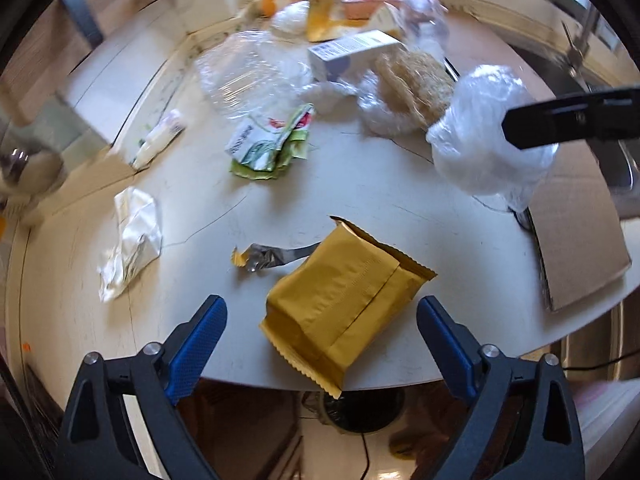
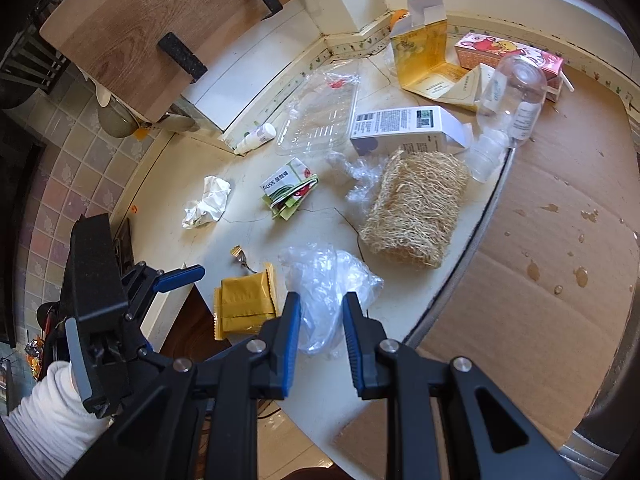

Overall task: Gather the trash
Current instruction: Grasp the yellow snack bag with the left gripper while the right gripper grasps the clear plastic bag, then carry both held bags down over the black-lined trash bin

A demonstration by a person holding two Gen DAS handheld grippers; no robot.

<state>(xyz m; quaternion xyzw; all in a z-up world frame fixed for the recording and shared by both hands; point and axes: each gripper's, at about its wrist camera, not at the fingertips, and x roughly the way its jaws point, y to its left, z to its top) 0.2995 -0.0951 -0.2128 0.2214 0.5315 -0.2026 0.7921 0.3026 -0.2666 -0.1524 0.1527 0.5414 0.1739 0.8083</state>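
A yellow padded envelope [image 1: 340, 300] lies at the counter's front edge, between the wide-open fingers of my left gripper [image 1: 322, 316]; it also shows in the right wrist view [image 2: 244, 300]. My right gripper [image 2: 320, 304] is shut on a crumpled clear plastic bag [image 2: 328, 280] and holds it above the counter; the bag [image 1: 484, 136] and a right finger [image 1: 560, 124] show at the right of the left wrist view. A foil scrap [image 1: 264, 258], crumpled white paper [image 1: 132, 236] and a green sachet [image 1: 268, 148] lie nearby.
Farther back lie a loofah [image 2: 412, 208], a white box [image 2: 400, 128], a clear tray [image 2: 320, 112], a plastic bottle [image 2: 516, 92], a yellow carton [image 2: 424, 60] and a small tube [image 2: 256, 138]. Cardboard [image 2: 540, 240] covers the right side. A wooden board [image 2: 152, 32] hangs at left.
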